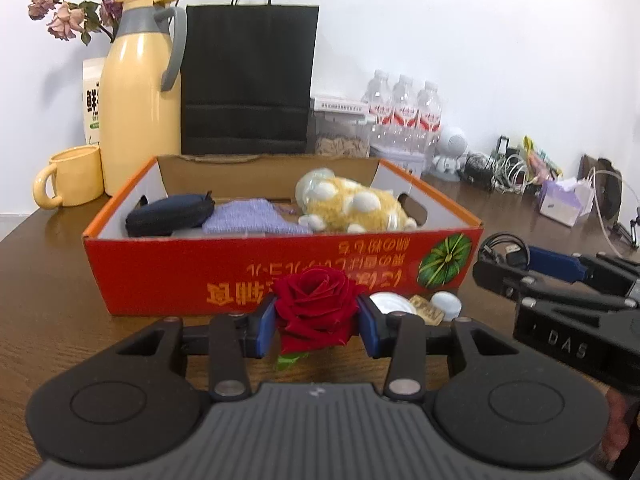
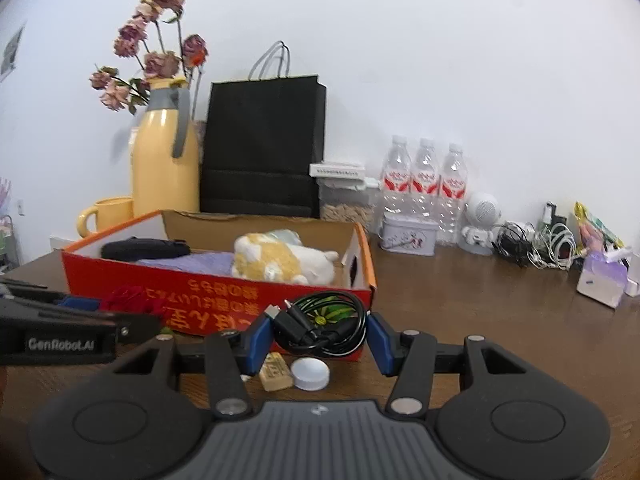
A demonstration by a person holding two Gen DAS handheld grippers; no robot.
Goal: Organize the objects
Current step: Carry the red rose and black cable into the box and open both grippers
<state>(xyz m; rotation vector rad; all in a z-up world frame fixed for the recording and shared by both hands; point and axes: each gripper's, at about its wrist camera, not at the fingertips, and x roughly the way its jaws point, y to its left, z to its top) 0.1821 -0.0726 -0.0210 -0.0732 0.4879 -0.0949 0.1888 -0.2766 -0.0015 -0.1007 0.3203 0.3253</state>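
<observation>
Bright, even light; fisheye-warped edges

Left wrist view: low over the worktop [image 1: 60, 280], looking forward and slightly down along its own tongs [image 1: 316, 322], close and nearly square on the long printed side of the red box [image 1: 240, 264], white wall behind. Right wrist view: same heading, set further right and a little further back, so the red box [image 2: 120, 272] sits left of centre. Shared: box, black bag [image 1: 248, 80] [image 2: 262, 148], yellow jug [image 1: 140, 120] [image 2: 164, 164], water bottles [image 1: 404, 112] [image 2: 424, 184]; each view catches the other tongs at its inner edge.
</observation>
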